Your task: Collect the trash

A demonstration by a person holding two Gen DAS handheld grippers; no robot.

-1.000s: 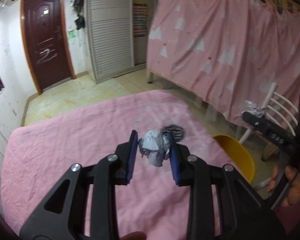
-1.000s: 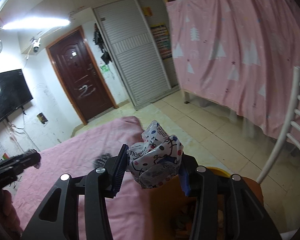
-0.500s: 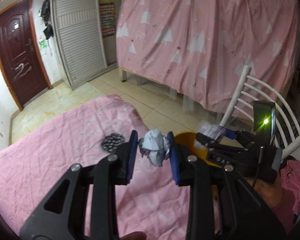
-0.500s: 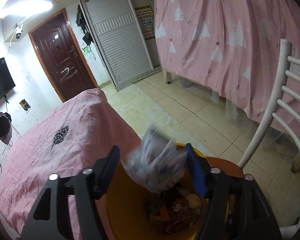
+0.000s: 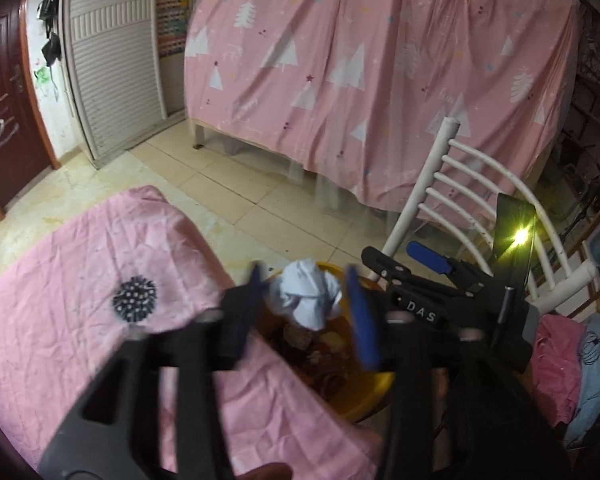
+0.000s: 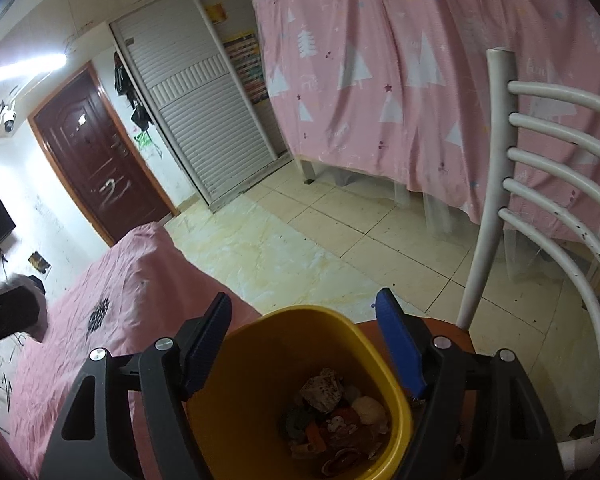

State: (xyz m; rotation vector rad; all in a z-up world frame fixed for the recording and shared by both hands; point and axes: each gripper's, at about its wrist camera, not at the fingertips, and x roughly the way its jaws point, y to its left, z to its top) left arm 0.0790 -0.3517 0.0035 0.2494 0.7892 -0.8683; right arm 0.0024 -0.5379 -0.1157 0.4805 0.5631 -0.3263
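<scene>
Tissue wad point(image 5: 306, 294) between just-opened left jaws, over yellow bin point(image 5: 364, 394).

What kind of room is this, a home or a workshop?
Most likely a lived-in room of a home, perhaps a bedroom. A pink tree-patterned curtain hangs around what looks like a bed frame, a white slatted chair stands on the tiled floor, and a yellow trash bin sits beside a pink-covered table.
</scene>
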